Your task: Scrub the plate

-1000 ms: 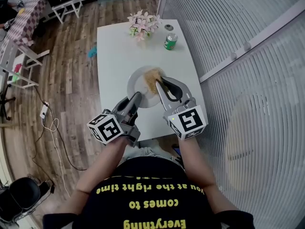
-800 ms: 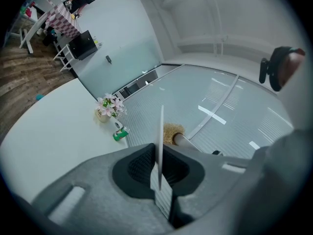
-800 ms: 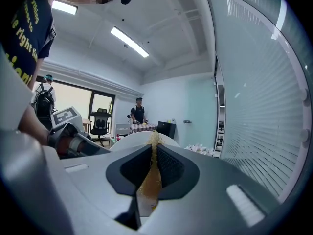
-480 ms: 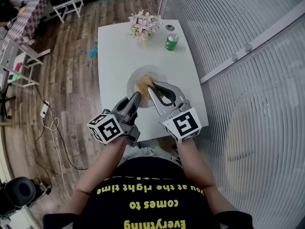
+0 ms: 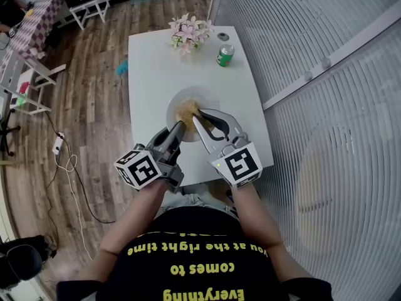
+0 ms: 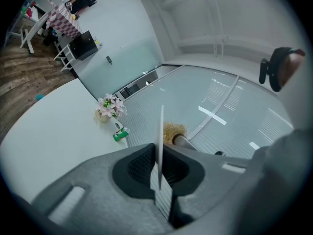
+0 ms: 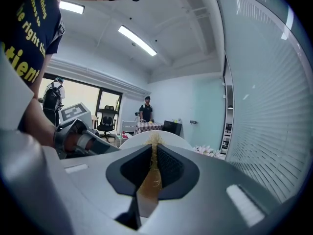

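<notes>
While the left gripper (image 5: pixel 177 131) clamps the rim of the one round white plate (image 5: pixel 207 100), the right gripper (image 5: pixel 199 117) pinches one tan fibrous scrub pad (image 5: pixel 186 112). Beyond the right jaws, the pad touches the plate.

Dragging the scouring pad (image 5: pixel 187 111) across the plate (image 5: pixel 207 97), from right to left.

Swinging the right gripper (image 5: pixel 197 114) inward from the plate's far right part, where it was a second ago, toward the plate's middle; carrying the tan pad off the upper right area near the rim and onto the centre-left of the plate; turning the gripper's marker cube (image 5: pixel 238 165) leftward and pulling it a little nearer the body, away from the right edge of the table (image 5: pixel 156 74); slowing over the last half second, with only a slight further shift to the left.
</notes>
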Action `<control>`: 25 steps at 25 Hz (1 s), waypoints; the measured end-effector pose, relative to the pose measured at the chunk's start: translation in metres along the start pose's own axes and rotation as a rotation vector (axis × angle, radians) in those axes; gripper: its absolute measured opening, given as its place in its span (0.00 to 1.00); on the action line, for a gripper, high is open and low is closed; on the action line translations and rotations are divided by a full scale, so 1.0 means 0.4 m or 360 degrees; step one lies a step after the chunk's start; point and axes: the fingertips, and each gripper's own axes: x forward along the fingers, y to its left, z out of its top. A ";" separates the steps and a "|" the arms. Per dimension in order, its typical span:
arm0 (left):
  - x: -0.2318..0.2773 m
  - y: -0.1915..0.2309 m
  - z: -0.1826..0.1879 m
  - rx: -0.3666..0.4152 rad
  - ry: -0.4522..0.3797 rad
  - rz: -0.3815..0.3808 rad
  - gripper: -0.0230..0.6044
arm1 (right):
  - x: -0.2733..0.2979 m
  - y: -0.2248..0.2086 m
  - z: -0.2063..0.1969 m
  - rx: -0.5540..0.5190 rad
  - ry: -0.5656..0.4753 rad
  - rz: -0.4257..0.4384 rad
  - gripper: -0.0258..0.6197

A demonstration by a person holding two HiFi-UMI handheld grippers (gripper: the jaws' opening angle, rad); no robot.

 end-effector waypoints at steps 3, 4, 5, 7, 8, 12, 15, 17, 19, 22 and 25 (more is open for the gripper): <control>-0.001 -0.002 -0.002 -0.0003 0.0001 -0.0004 0.06 | -0.002 -0.009 -0.002 -0.0010 -0.0001 -0.0034 0.09; -0.003 -0.002 -0.002 -0.0005 0.0003 -0.0007 0.06 | -0.003 -0.012 -0.001 -0.0013 -0.0002 -0.0047 0.09; -0.004 -0.003 -0.002 -0.0007 0.0004 -0.0009 0.06 | -0.003 -0.014 0.000 -0.0017 0.0000 -0.0062 0.09; -0.007 -0.004 -0.001 -0.0010 0.0005 -0.0011 0.06 | -0.004 -0.021 -0.001 -0.0023 0.0006 -0.0090 0.09; -0.007 -0.004 0.000 -0.0011 0.0004 -0.0012 0.06 | -0.005 -0.025 -0.001 -0.0027 0.0010 -0.0102 0.09; -0.006 -0.006 0.000 -0.0014 0.0002 -0.0015 0.06 | -0.015 -0.049 -0.007 -0.0036 0.0025 -0.0158 0.09; -0.008 -0.007 -0.001 -0.0011 0.0003 -0.0018 0.06 | -0.026 -0.072 -0.012 -0.0046 0.0039 -0.0208 0.09; -0.012 -0.008 0.001 -0.0008 0.0001 -0.0021 0.06 | -0.032 -0.084 -0.013 -0.0050 0.0045 -0.0231 0.09; -0.014 -0.008 0.003 -0.0003 0.0000 -0.0022 0.06 | -0.037 -0.095 -0.012 -0.0055 0.0043 -0.0254 0.09; -0.016 -0.006 0.007 -0.0009 -0.0006 -0.0016 0.06 | -0.045 -0.114 -0.013 -0.0059 0.0044 -0.0288 0.09; -0.019 -0.005 0.011 -0.0010 -0.0013 -0.0013 0.06 | -0.056 -0.133 -0.014 -0.0063 0.0055 -0.0322 0.09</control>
